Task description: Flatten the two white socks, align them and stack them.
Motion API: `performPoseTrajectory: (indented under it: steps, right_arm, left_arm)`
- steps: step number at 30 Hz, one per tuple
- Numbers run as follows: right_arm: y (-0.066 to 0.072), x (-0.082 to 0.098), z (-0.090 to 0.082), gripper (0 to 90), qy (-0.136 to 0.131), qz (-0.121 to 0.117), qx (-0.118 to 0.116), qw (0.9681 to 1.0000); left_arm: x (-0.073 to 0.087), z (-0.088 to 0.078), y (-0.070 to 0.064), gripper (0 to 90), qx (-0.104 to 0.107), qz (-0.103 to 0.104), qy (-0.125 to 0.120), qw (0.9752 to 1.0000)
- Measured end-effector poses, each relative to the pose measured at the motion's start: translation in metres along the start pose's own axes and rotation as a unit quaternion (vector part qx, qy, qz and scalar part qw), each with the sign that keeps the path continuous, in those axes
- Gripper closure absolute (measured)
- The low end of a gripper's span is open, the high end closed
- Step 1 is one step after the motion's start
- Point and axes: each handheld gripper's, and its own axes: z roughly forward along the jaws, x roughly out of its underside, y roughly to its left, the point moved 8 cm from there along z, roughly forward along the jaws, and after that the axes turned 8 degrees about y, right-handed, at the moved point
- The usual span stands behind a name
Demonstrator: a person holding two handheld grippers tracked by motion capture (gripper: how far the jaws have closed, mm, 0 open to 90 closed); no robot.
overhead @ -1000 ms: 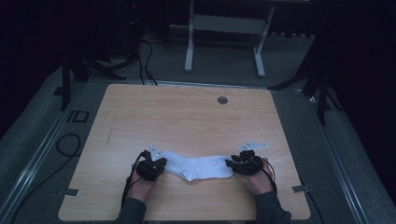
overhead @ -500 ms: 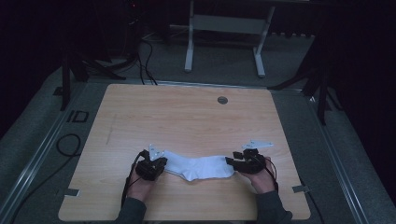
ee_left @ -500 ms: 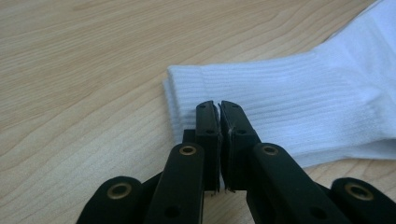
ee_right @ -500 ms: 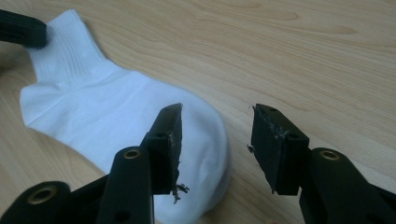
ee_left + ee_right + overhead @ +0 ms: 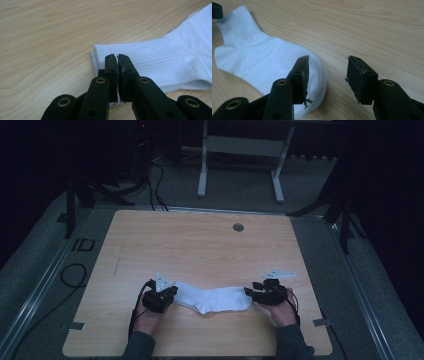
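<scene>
A white sock (image 5: 215,299) lies flat across the near part of the wooden table (image 5: 200,245), cuff to the left and toe to the right. My left gripper (image 5: 172,292) sits at the cuff with its jaws pressed together; in the left gripper view (image 5: 117,57) they close on the ribbed cuff edge of the sock (image 5: 170,62). My right gripper (image 5: 248,292) is at the toe end. Its jaws have just been opening and stand apart (image 5: 328,62), with bare wood between them. The sock's toe (image 5: 262,60) lies beside and under one jaw.
A round grommet (image 5: 238,227) sits near the table's far edge. Beyond the table are a white frame's legs (image 5: 240,165), stands and cables on the grey floor. A person's hands and sleeves come in from the bottom edge.
The right gripper's jaws have spread a little wider at the sock's toe. The left gripper and the sock lie as before.
</scene>
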Motion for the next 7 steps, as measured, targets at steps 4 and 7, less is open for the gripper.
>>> performPoseTrajectory:
  steps: [4,7]
  right_arm:
    - [-0.0026,0.0001,-0.0014,52.3,-0.002,0.003,0.002,1.0000]
    - [-0.0053,0.0000,-0.0029,52.3,-0.003,0.005,0.005,1.0000]
  left_arm:
    - [-0.0009,-0.0026,0.0035,86.4,-0.003,-0.002,-0.005,1.0000]
    - [-0.0014,-0.0044,0.0068,86.4,-0.005,-0.007,-0.008,0.9999]
